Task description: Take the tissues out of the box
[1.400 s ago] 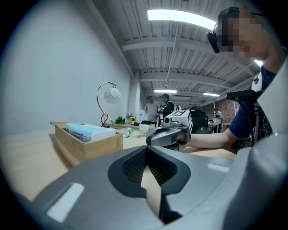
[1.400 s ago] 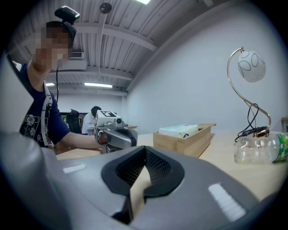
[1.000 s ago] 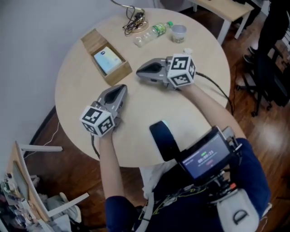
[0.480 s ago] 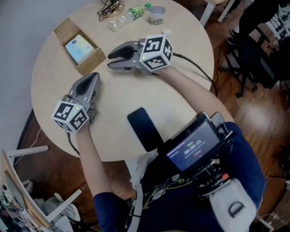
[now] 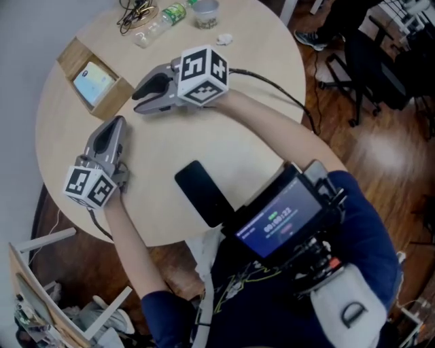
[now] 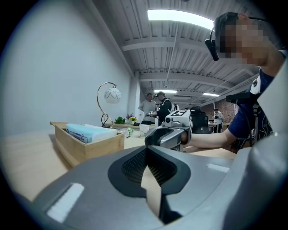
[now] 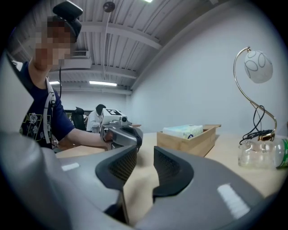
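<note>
A wooden box (image 5: 109, 103) sits at the far left of the round table (image 5: 238, 136), with a pale blue tissue pack (image 5: 93, 81) lying inside. My right gripper (image 5: 139, 98) is just right of the box's near corner and points at it. It is open with nothing between its pads; its jaws have just parted from shut and then eased in a little. In the right gripper view the box (image 7: 191, 143) and tissue pack (image 7: 183, 130) lie ahead of the right gripper (image 7: 145, 155). My left gripper (image 5: 117, 124) rests on the table below the box, shut and empty.
A plastic bottle (image 5: 163, 17), a small cup (image 5: 206, 12) and a cable tangle (image 5: 136, 8) stand at the table's far edge. A curved lamp (image 7: 256, 67) rises beside them. Chairs and wooden floor lie to the right of the table.
The right gripper's jaws went from shut to parted. The head view swung, so table and grippers now sit further left in the picture. The left gripper stayed put on the table.
</note>
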Available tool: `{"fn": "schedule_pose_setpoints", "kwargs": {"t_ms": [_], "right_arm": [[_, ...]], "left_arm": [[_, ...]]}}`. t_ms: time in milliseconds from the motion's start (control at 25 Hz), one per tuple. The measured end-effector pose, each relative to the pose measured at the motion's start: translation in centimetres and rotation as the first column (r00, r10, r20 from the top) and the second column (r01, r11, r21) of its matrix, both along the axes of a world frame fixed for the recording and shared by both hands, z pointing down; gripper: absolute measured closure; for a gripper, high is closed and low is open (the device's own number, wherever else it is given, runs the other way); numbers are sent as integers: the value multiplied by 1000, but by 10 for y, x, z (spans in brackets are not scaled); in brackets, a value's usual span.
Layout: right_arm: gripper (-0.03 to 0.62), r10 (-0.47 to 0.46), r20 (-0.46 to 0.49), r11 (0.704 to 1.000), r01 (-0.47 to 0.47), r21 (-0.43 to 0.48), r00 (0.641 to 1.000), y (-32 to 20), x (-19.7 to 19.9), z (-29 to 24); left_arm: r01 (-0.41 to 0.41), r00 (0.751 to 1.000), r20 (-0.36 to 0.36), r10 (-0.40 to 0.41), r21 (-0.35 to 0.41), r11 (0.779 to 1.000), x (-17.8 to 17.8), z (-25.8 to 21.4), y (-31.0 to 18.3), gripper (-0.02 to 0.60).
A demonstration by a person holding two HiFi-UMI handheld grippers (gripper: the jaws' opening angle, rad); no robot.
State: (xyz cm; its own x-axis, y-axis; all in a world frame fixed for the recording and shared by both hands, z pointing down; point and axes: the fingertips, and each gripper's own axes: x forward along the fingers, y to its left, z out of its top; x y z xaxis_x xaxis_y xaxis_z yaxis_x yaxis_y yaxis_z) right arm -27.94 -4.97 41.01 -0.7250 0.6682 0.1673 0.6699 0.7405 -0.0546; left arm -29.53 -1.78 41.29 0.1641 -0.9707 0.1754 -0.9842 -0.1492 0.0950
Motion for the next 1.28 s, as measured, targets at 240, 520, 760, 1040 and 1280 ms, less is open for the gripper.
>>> {"fn": "schedule_pose_setpoints", "kwargs": {"t_ms": [240, 520, 760, 1040, 1280], "right_arm": [[585, -25, -19, 999, 25, -29, 1000, 0, 8, -2], [585, -52, -12, 998, 52, -24, 999, 7, 3, -3], [585, -34, -28, 999, 34, -7, 999, -2, 22, 0], [585, 23, -35, 1000, -23, 0, 999, -11, -2, 10], [585, 23, -38, 1000, -23, -20, 999, -1, -12, 19]], "left_arm": [[-7, 1000, 1, 7, -5, 1000, 9, -3, -2, 577], [5, 1000, 7, -5, -3, 1000, 4, 0, 2, 577], [-2, 1000, -5, 2, 8, 1000, 15, 1, -10, 577], [-83, 997, 3, 83, 16, 996, -3, 14, -16, 577], [-276, 961, -1, 276, 0, 961, 3, 18, -23, 577]]}}
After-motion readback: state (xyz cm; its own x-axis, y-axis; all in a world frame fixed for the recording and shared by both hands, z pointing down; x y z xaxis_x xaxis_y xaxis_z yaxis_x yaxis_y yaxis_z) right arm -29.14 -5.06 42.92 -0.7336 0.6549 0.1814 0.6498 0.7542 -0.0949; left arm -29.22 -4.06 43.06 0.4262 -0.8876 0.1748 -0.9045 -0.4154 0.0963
